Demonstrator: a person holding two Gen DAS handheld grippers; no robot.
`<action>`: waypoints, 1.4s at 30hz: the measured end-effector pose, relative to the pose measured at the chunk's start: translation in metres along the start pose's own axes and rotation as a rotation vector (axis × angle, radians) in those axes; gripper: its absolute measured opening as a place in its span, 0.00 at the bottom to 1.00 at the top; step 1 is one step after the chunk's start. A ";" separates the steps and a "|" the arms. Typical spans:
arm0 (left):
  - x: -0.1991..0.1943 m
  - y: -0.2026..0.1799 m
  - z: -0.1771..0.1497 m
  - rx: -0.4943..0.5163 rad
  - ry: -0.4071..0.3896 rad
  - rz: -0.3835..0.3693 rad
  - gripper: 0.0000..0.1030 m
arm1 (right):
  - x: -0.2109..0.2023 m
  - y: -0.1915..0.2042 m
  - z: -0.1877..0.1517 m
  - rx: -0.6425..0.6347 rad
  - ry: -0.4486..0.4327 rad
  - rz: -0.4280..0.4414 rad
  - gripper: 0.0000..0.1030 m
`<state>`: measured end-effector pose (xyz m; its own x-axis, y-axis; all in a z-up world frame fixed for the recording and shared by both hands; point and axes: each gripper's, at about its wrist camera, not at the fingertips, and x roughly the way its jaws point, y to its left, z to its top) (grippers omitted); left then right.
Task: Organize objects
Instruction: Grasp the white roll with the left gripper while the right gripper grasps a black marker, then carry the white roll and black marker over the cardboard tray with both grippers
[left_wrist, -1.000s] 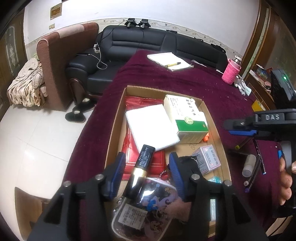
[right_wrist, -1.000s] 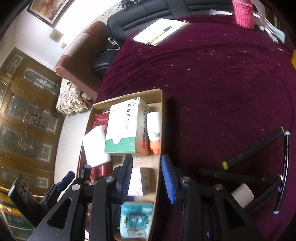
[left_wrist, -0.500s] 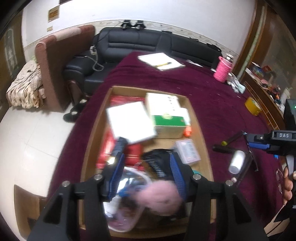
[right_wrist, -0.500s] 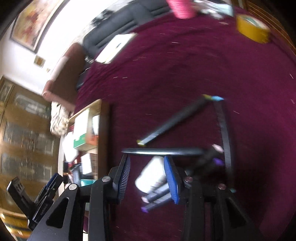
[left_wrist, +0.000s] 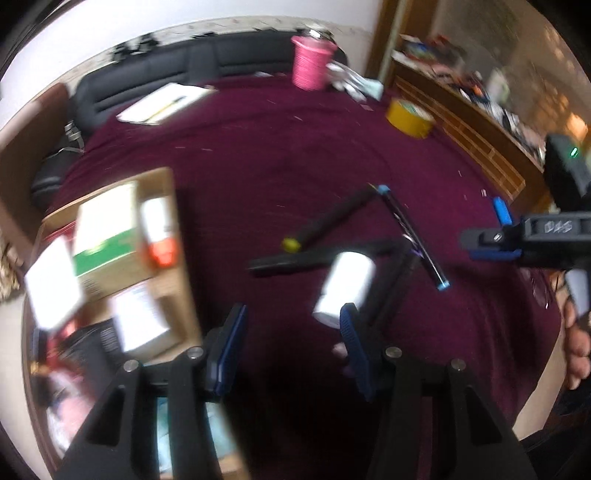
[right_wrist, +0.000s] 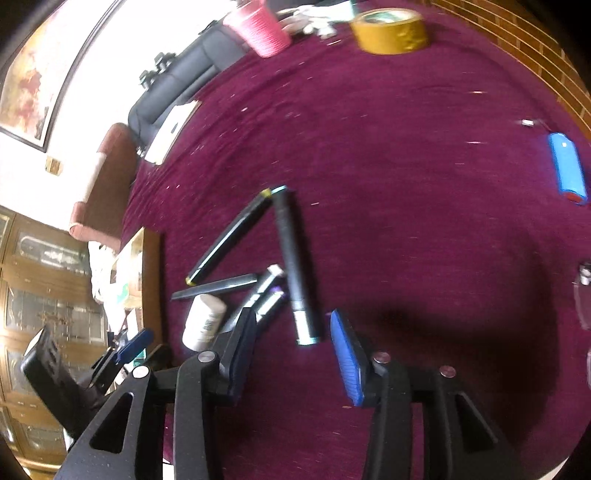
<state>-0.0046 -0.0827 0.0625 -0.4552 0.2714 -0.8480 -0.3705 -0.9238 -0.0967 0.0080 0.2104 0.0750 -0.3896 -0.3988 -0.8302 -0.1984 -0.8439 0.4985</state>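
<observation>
Both tools empty rn. My left gripper (left_wrist: 291, 347) has jaws spread wide, nothing between them, hovering over bare maroon cloth (left_wrist: 295, 155) just right of the cardboard box (left_wrist: 177, 236). My right gripper (right_wrist: 293, 354) is likewise spread, nothing held, and the cyan-tipped pen (right_wrist: 293, 266) has its near end sitting between the fingertips, slightly ahead of them. I judge that's why I'm lined up w/ it: the pen's long axis runs roughly along my fingers, so a closing pinch would cross its barrel.

Loose stuff is bunched in one heap: yellow-capped marker (right_wrist: 229, 238), a black pen (right_wrist: 216, 286), the white bottle (right_wrist: 203, 321) and a couple of purple-tipped markers (right_wrist: 267, 299), all touching or overlapping, just beside the box's right wall. Box already holds the green-and-white carton (left_wrist: 107, 240) and an orange-capped tube (left_wrist: 159, 236), packed vs. that wall, so open floor inside looks scarce near that edge; left view is too blurred to say more.

Room to move: plenty of bare cloth beyond the heap and to its right. Blue lighter (right_wrist: 567, 166) lies well apart near the table edge, tape roll (right_wrist: 389, 29) and pink cup (right_wrist: 258, 26) far back. Tight spot, I reckon, is btw the heap and the box wall.
</observation>
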 end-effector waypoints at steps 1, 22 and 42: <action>0.007 -0.007 0.003 0.018 0.011 -0.005 0.49 | -0.003 -0.006 0.000 0.008 -0.003 -0.004 0.46; 0.062 -0.020 0.005 -0.048 0.060 0.050 0.33 | 0.027 0.000 0.032 -0.154 0.089 -0.088 0.46; 0.044 -0.016 -0.024 -0.145 0.036 0.092 0.33 | 0.067 0.021 0.040 -0.329 0.141 -0.217 0.16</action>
<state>0.0010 -0.0624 0.0142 -0.4519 0.1770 -0.8744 -0.2073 -0.9741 -0.0900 -0.0586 0.1807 0.0402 -0.2386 -0.2255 -0.9446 0.0442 -0.9742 0.2214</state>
